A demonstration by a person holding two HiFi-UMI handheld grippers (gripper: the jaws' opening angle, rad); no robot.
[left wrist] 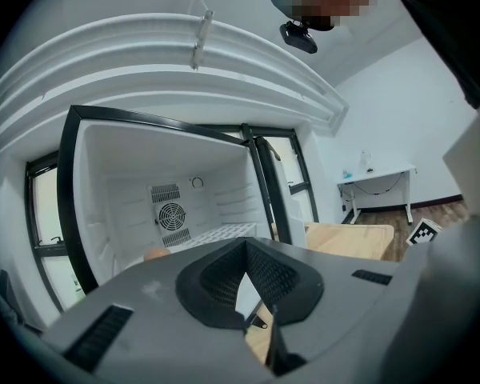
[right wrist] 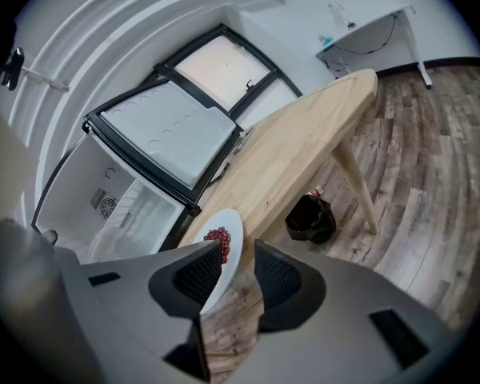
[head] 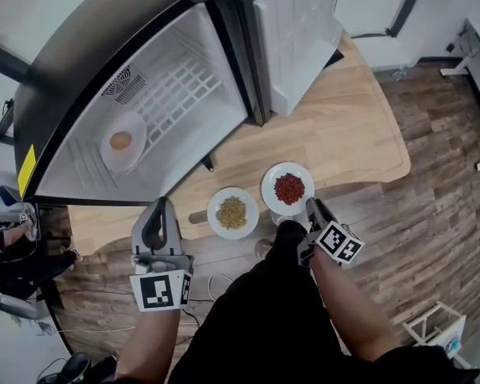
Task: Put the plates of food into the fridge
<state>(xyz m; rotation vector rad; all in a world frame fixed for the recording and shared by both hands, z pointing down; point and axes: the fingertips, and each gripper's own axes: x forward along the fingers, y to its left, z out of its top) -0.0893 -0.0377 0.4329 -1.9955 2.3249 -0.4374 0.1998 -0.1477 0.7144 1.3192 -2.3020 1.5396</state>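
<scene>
Seen from my head, three meals are on show. A white round plate of red bits (head: 268, 190) and a white round plate of yellow-green grains (head: 213, 218) sit side by side near the front edge of the pale wooden tabletop (head: 344, 134). A white plate carrying a round orange-brown item (head: 124, 162) lies inside the black fridge with white lining (head: 104, 38), its door (head: 292, 30) swung wide. The grain plate shows in the head view alone.

Only the right gripper view shows how matters stand at my right gripper (right wrist: 238, 250). Its fingers (right wrist: 194, 274) are parted, with the near rim of the red-bits plate between them, close against one pad and a gap left to the other. That view alone catches a dark bag (right wrist: 310, 218) on the plank floor (right wrist: 432, 174) under the tabletop.

The left gripper view alone shows the round fan grille (left wrist: 172, 214) on the fridge's back wall. It also shows my left gripper (left wrist: 246, 246) with its fingers drawn together at the tips, nothing between them.

My right forearm (head: 352, 310) reaches forward and down to the plate. My left forearm (head: 148, 346) holds its gripper low before the tabletop's edge, pointed at the fridge.
</scene>
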